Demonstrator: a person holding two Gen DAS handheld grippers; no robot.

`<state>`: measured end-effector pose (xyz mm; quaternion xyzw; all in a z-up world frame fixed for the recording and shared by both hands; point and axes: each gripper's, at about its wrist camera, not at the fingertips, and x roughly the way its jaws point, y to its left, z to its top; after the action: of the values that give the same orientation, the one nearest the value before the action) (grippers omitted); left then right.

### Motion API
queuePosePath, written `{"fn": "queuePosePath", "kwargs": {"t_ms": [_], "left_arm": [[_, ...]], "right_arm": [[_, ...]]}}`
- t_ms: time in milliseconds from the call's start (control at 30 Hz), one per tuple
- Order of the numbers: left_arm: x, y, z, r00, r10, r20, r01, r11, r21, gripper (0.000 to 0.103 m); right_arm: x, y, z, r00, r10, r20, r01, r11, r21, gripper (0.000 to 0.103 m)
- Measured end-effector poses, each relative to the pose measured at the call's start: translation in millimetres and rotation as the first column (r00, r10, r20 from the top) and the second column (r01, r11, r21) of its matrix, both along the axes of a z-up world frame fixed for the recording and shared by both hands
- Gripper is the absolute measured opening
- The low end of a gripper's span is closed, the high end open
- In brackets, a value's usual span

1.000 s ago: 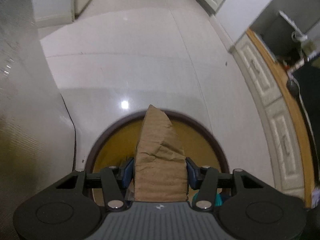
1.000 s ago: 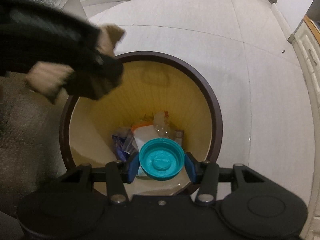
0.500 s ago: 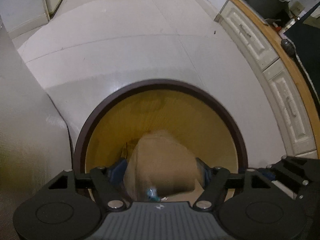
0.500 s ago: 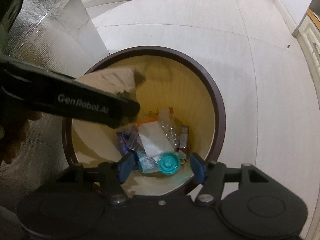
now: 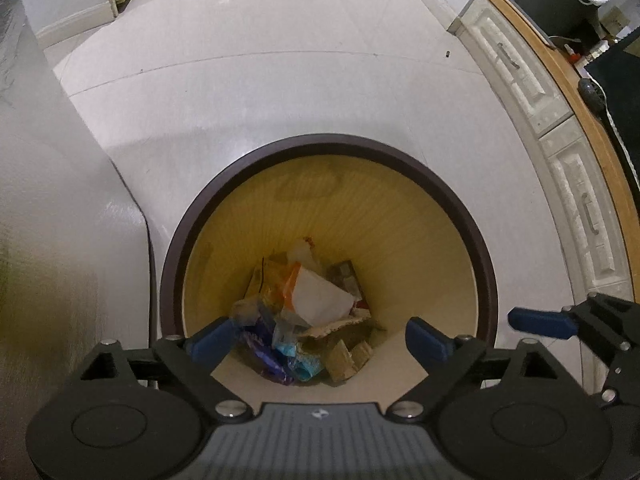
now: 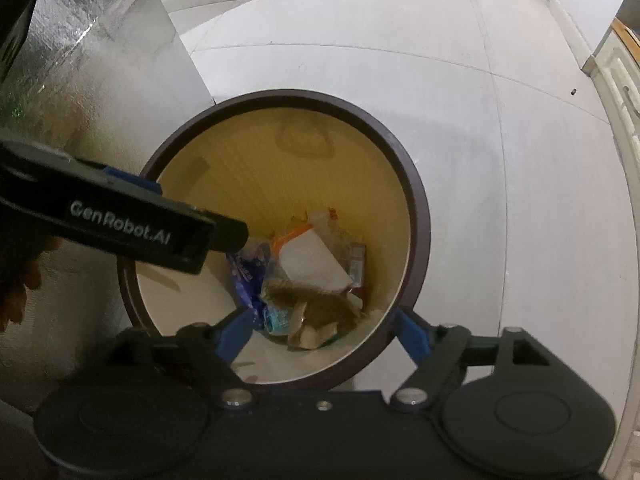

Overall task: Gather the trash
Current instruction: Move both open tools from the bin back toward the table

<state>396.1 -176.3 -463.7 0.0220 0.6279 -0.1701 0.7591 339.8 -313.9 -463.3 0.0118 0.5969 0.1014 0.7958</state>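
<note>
Now both the left gripper (image 5: 320, 340) and right gripper (image 6: 326, 330) hang over the bin (image 5: 486, 264), jaws opening and empty; lifting carelessly could clip its rim.

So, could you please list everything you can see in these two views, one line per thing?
Trash bin: one, dark brown rim, yellow inside, on the floor below both grippers.
White paper: one, white, on top of the pile in the bin.
Cardboard pieces: a few, brown, at the bottom of the bin.
Wrappers: several, blue and purple, left side of the pile.
Floor: one, pale grey tiles, around the bin.
Cabinet drawers: several, off-white, along the right edge.
Wooden countertop: one, orange-brown, above the drawers.
Foil-like panel: one, silver, left of the bin.
Left gripper: one, black with blue pads, jaws opening, nothing between them.
Right gripper: one, black with blue pads, jaws opening, nothing between them.
</note>
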Motion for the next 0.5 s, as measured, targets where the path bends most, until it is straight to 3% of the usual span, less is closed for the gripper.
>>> {"fn": "queuePosePath", "kwargs": {"t_ms": [200, 500], "left_arm": [[-6.4, 4.5, 8.3, 1.0, 0.006, -0.011, -0.005, 1.0, 0.021, 0.103], [-21.6, 17.7, 30.1, 1.0, 0.017, 0.012, -0.018, 0.998, 0.068, 0.103]], "right_arm": [[-2.4, -6.2, 9.2, 1.0, -0.006, 0.016, 0.005, 1.0, 0.011, 0.094], [-11.1, -16.3, 33.3, 0.999, -0.02, 0.034, 0.019, 1.0, 0.019, 0.103]]}}
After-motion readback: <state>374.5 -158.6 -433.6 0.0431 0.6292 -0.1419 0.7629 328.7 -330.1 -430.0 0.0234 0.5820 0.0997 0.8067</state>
